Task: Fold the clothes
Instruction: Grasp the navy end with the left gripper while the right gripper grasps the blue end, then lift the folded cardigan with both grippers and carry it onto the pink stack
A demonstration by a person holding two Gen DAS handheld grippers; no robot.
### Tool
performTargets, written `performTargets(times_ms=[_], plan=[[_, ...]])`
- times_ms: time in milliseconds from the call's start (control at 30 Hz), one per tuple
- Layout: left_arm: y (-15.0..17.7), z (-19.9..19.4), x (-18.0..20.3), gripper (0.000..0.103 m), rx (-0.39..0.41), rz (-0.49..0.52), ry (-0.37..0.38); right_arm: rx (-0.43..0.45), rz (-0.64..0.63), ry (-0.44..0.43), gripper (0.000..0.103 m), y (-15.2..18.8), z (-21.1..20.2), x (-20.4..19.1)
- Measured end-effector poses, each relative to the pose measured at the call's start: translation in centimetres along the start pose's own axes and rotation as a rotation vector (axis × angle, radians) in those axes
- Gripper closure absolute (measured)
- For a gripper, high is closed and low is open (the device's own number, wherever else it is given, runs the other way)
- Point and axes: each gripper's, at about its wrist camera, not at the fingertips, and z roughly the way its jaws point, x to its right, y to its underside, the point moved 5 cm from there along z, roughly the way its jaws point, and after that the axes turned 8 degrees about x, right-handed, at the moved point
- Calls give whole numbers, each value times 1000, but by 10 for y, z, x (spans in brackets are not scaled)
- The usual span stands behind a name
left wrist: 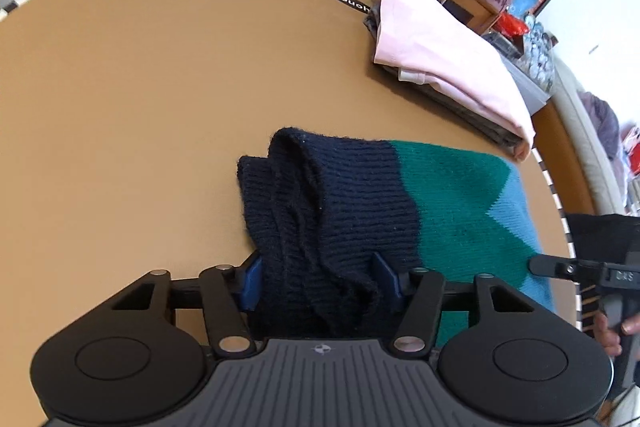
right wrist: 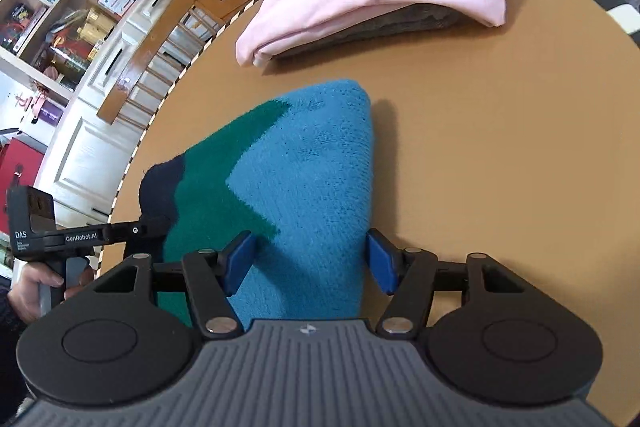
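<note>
sweater (left wrist: 384, 203) is lying on the round tan table (left wrist: 140, 87), knitted, with a navy end, a green band in the middle and a light blue end. going left to right: the navy end is bunched up in folds and sits right between the blue pads of the left gripper (left wrist: 318, 281), which are spread wide, one on each side of the bunch. can't really tell if the pads are touching the knit, but they're not pinched on it. next comes the green band, then the light blue end near the table's striped edge (left wrist: 560, 211). the right gripper (right wrist: 308, 261) is parked over that blue end, its jaws spread too, with the fabric running between the pads; the left pad (right wrist: 239, 261) overlaps the knit and the right one sits just beside its edge.

further back on the right side of the table there's a folded stack: a pale pink garment (left wrist: 440, 47) on top of a folded grey one (right wrist: 380, 23). the sweater is near that stack but not touching it.
</note>
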Motion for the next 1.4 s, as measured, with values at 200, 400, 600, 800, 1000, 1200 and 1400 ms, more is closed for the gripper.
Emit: performTargets(times_ms=[200, 400, 600, 800, 1000, 1200, 1400], plan=[[2, 2, 4, 47, -17, 32, 4, -74, -14, -5, 48, -11, 6, 0], [3, 6, 10, 52, -44, 64, 9, -102, -4, 23, 63, -16, 7, 4], [6, 5, 13, 67, -46, 41, 24, -103, -20, 47, 74, -18, 10, 4], [5, 0, 24, 76, -34, 81, -28, -82, -115, 85, 81, -18, 8, -11], [1, -13, 29, 79, -12, 92, -8, -68, -131, 53, 82, -23, -5, -20], [-14, -30, 48, 79, 25, 112, 18, -36, -152, 28, 82, -35, -26, -38], [-47, -53, 76, 79, 75, 147, 43, 17, -146, 0, 82, -66, -54, -54]])
